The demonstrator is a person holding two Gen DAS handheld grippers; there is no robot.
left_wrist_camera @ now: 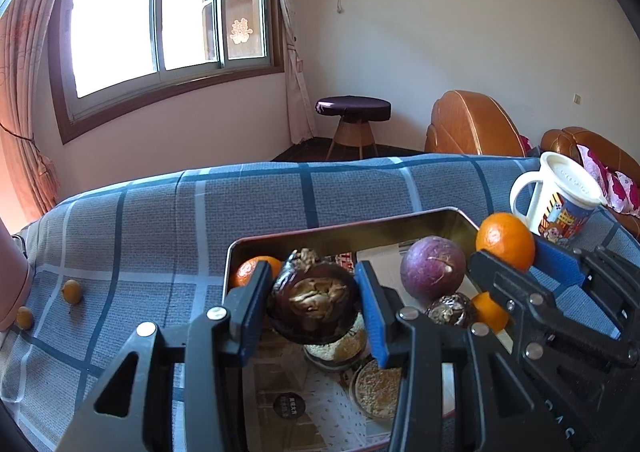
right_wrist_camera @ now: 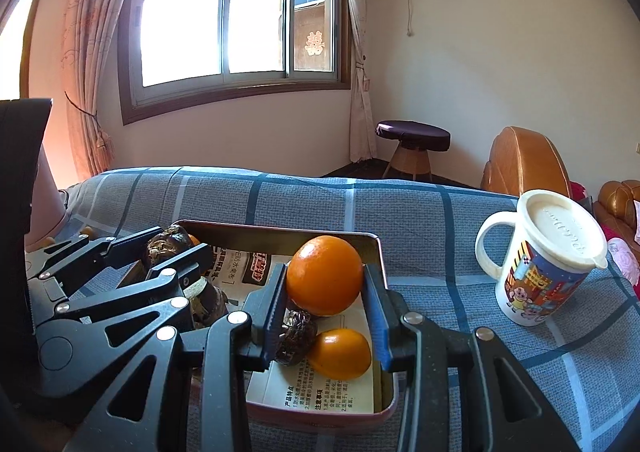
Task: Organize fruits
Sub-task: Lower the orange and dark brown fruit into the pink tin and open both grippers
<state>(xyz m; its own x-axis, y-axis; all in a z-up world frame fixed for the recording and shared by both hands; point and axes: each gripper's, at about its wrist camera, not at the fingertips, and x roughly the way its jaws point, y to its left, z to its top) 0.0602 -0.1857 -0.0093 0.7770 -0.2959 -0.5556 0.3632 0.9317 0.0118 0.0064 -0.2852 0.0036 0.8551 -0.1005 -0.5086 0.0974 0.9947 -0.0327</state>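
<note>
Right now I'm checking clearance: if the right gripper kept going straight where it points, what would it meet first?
The right gripper, shut on the orange, would probably meet the metal tin's far wall; depth is unclear.

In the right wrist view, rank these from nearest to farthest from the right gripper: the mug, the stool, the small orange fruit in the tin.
1. Small orange fruit: in the tin, just below the right gripper, whose jaws hold an orange.
2. Mug: on the checked cloth, to the right.
3. Stool: on the floor by the far wall.
</note>
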